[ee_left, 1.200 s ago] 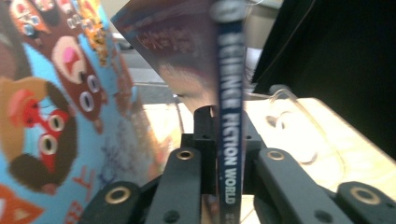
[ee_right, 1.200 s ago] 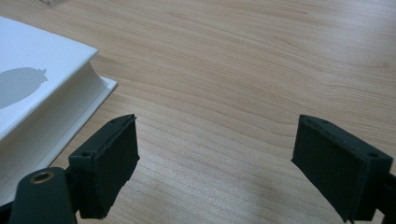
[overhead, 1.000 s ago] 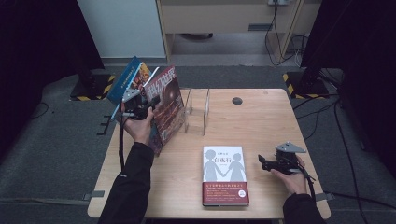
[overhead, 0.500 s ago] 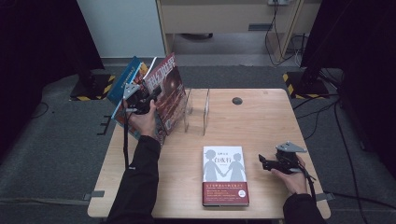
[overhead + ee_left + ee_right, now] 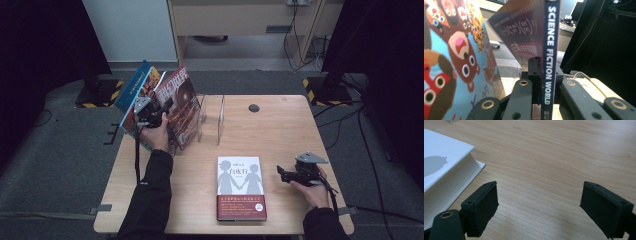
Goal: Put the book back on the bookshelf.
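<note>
A grey carpeted floor (image 5: 60,165) surrounds a light wooden bench (image 5: 280,130), with a pale cabinet and trailing cables behind it and dark curtains at both sides.

At the far left part of the bench stands a clear plastic book stand (image 5: 212,119) with upright dividers. The slots between the dividers nearest the bench's middle hold nothing. At the stand's left end a blue picture book (image 5: 134,92) with cartoon animals on its cover leans out over the bench's left edge.

The left tool (image 5: 159,111) is clamped on a dark red science fiction magazine (image 5: 181,107), gripping it at the spine. The magazine is held tilted, its top leaning left, between the blue picture book and the first clear divider. In the left gripper view the magazine (image 5: 549,50) runs straight up between the jaws, its spine edge-on, and the picture book (image 5: 451,62) stands close beside it on the left.

A white book (image 5: 241,187) with a red band along its bottom lies flat, cover up, at the near middle of the bench. A small dark round disc (image 5: 254,107) sits on the bench at the far side, well apart from everything else.

The right tool (image 5: 282,172) rests low at the bench's near right, its jaws wide apart and empty, pointing towards the white book's right edge, near it but not touching. In the right gripper view (image 5: 539,212) bare wood lies between the jaws and the book's corner (image 5: 446,165) is at the left.
</note>
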### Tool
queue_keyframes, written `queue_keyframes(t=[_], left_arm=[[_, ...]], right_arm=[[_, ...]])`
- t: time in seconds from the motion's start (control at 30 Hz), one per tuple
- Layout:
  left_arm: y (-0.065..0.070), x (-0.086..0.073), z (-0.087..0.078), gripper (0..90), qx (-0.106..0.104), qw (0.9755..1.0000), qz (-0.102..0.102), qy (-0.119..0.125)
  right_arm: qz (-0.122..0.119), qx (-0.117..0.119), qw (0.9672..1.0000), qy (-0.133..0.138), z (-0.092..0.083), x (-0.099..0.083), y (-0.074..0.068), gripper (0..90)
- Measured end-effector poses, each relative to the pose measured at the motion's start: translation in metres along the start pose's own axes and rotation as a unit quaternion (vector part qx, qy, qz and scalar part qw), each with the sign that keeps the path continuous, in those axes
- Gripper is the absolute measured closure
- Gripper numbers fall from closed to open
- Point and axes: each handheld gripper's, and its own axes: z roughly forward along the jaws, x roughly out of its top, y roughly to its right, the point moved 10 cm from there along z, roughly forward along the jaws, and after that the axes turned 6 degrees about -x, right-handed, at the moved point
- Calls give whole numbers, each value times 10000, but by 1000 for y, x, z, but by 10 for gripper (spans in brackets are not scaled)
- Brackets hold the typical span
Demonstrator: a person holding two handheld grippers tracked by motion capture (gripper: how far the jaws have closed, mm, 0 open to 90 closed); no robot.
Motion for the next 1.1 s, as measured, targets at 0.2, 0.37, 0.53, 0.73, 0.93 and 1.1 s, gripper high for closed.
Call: queue_keyframes(t=[0.2,0.37,0.53,0.73,0.93,1.1], left_arm=[[0,-3,-9,814,148,9995,136,-251],[1,-5,-19,758,143,9982,224,-545],[1,-5,-20,781,143,9974,173,-680],[6,0,-17,835,76,9992,140,-369],[1,1,-11,835,110,9999,-66,19],[1,0,-6,834,169,9998,-118,-5]], right_arm=[[-8,-13,10000,10,0,0,0,143],[-24,-20,10000,11,0,0,1,143],[-16,-27,10000,8,-1,0,0,143],[-25,-26,10000,0,0,0,0,143],[-31,-19,10000,-23,0,-1,1,144],[-37,-15,10000,-20,1,-1,1,144]])
